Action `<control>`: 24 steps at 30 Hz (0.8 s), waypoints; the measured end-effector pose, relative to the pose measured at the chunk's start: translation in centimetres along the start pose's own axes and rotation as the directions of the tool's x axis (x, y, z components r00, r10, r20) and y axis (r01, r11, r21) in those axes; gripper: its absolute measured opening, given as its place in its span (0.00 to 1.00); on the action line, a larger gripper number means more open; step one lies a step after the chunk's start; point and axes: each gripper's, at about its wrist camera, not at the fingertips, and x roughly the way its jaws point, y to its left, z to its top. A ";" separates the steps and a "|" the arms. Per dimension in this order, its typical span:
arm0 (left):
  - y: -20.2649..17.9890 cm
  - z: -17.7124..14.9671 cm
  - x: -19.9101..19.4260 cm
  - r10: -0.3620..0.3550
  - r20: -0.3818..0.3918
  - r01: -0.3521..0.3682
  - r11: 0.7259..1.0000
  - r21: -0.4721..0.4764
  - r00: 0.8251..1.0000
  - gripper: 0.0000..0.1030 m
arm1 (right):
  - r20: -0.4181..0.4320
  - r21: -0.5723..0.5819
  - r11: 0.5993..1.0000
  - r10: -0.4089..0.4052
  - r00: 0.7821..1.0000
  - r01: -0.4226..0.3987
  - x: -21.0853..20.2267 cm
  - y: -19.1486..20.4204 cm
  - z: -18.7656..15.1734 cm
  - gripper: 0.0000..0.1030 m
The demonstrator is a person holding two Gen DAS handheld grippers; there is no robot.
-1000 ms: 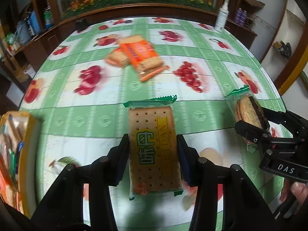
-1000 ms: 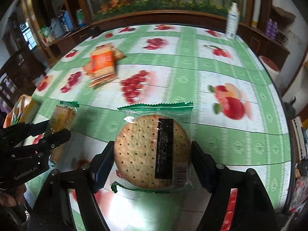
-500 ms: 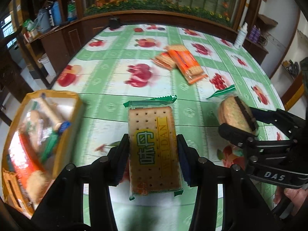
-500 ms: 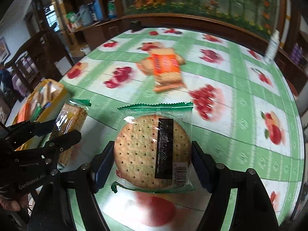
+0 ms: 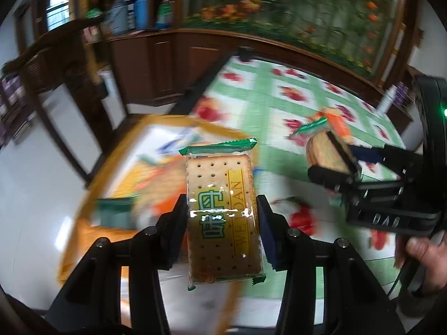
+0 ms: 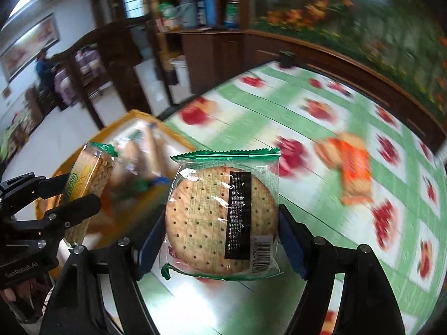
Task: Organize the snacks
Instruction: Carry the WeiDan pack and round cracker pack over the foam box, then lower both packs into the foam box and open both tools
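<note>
My right gripper (image 6: pixel 222 223) pinches a round cracker pack (image 6: pixel 223 217) by its two sides, barcode and black label facing up, its green crimped edge pointing away from me. To the left, my left gripper (image 6: pixel 60 192) clamps a rectangular cracker pack (image 6: pixel 86 184) over a yellow-rimmed basket (image 6: pixel 145 120) of blurred snacks. Beyond, an orange biscuit pack (image 6: pixel 353 167) lies on the green checked tablecloth (image 6: pixel 279 117) printed with red fruit.

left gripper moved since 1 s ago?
Yes. The left gripper, shut on the rectangular cracker pack, swung left from mid-table to over the yellow basket.
</note>
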 end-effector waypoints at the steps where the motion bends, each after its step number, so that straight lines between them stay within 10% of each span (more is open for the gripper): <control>1: 1.4 -0.2 -0.2 0.017 -0.001 -0.017 1.000 -0.018 1.000 0.48 | -0.001 -0.019 1.000 0.008 1.000 -0.008 0.5 0.9 0.7 0.74; 22: 9.1 -3.1 1.4 0.090 -0.065 -0.098 0.986 -0.133 0.994 0.48 | -0.191 -0.248 0.966 0.022 0.981 -0.070 10.6 12.0 7.8 0.78; 24: 9.2 -3.0 1.6 0.104 -0.069 -0.113 0.984 -0.139 0.992 0.65 | -0.171 -0.201 0.973 0.075 0.982 -0.109 9.9 11.4 7.8 0.80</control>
